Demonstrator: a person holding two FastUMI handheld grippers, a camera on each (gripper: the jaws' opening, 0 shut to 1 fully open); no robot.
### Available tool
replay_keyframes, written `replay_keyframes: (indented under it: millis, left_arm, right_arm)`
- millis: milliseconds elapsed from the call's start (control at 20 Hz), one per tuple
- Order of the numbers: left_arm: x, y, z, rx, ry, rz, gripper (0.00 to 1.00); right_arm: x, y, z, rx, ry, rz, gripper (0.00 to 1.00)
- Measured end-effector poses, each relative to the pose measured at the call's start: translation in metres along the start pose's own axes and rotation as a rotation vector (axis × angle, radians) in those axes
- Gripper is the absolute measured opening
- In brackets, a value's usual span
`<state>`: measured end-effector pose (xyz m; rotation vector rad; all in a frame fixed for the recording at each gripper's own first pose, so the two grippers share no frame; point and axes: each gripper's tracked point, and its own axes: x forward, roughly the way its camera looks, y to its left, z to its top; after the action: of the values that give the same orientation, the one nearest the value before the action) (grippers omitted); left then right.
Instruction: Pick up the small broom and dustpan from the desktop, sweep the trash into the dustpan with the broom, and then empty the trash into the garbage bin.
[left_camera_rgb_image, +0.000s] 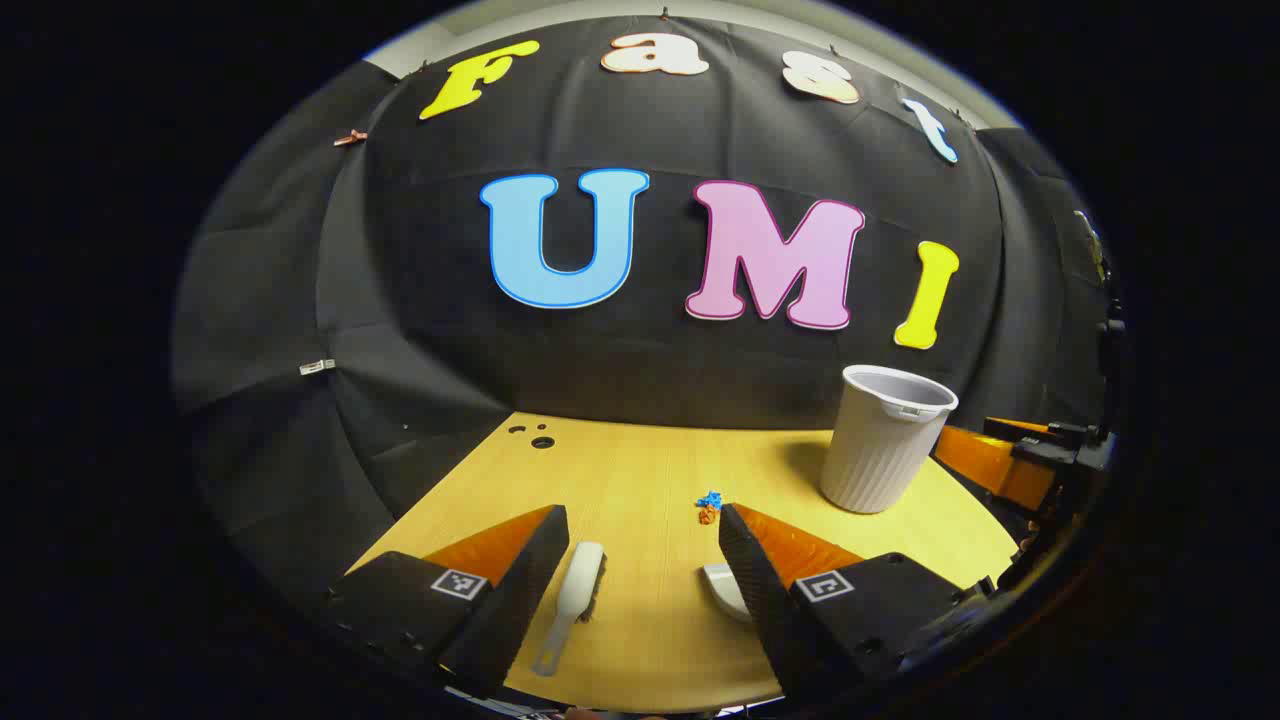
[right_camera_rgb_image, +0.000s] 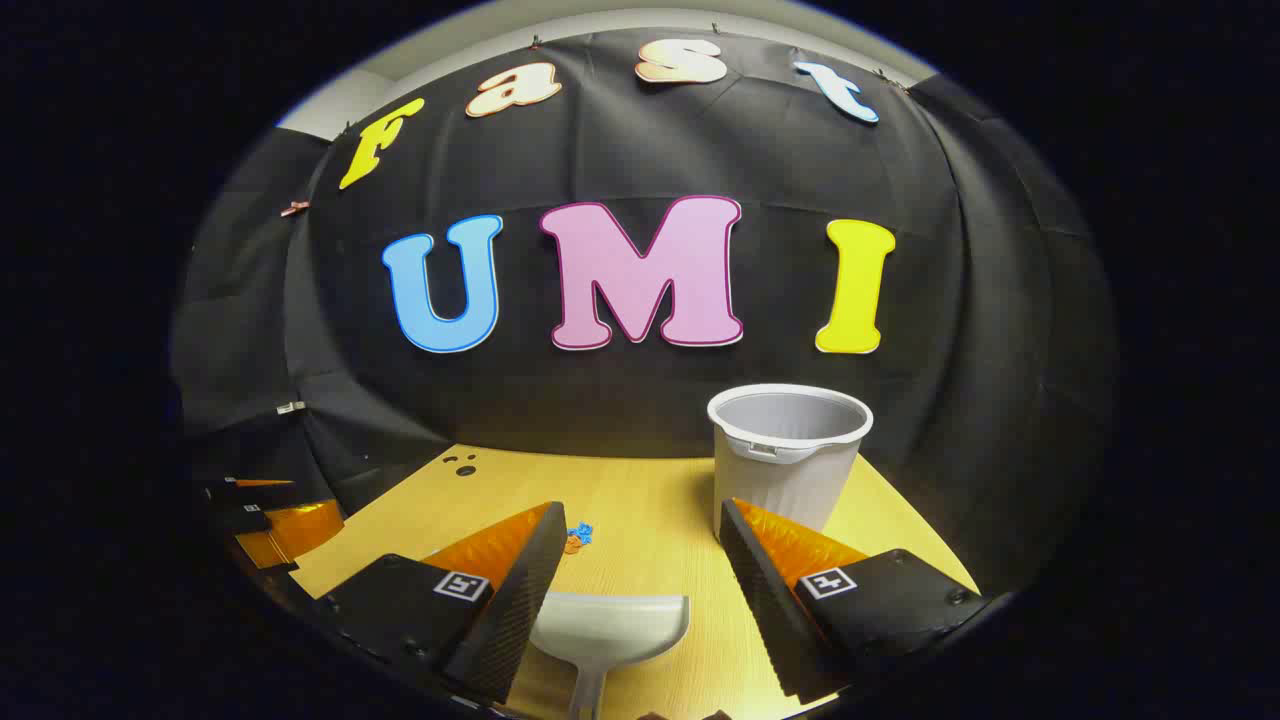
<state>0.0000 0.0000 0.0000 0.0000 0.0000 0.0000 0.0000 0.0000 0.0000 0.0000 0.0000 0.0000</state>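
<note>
Black cloth wall behind a pale wooden desktop, lit warmly

Bin stands right; desktop centre lies open.

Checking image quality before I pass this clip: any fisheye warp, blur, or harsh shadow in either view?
Left gripper view: strong fisheye bend in the yellow wooden desktop edge; ribbed white plastic garbage bin sharp, soft shadow at its left. Right gripper view: same curvature; white plastic dustpan crisp, evenly lit, no glare.
</note>
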Motion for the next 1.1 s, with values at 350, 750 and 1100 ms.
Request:
replay_keyframes:
  millis: [350, 750, 1100]
  left_arm:
    - [0.013, 0.02, -0.001, 0.026, 0.015, -0.052, 0.96]
    - [0.011, 0.05, -0.023, 0.003, 0.049, -0.04, 0.96]
    - [0.016, 0.064, -0.054, 0.031, 0.132, -0.089, 0.96]
  right_arm:
    - [0.001, 0.013, -0.025, 0.041, 0.109, -0.057, 0.96]
    - [-0.011, 0.04, -0.044, 0.007, 0.182, -0.03, 0.99]
    - [-0.02, 0.048, -0.055, -0.011, 0.218, -0.021, 0.99]
